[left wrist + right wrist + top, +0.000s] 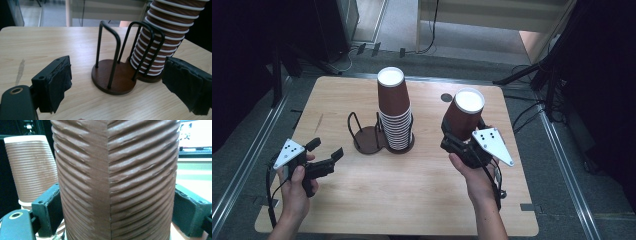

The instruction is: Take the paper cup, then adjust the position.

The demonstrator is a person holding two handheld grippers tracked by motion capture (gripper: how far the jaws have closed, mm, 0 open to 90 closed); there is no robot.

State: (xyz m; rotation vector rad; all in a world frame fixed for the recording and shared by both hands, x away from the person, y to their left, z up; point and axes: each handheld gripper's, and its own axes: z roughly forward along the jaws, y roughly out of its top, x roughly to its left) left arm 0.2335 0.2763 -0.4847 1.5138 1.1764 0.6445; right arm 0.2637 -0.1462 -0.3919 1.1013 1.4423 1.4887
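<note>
Gripping a single brown paper cup [464, 117] upside down, the right gripper [462, 142] has its jaws pressed on opp. sides of the ribbed wall, held above the table [422, 195], right of the cup stack [394, 112] in the wire holder [367, 135]. Left gripper [324, 152] sits spread wide, holding nothing, aimed at the holder. Cup's likely v. light and thin; it'd crush if squeezed hard. Ribs give grip. Best hold is mid-wall w/ gentle pressure.
</note>
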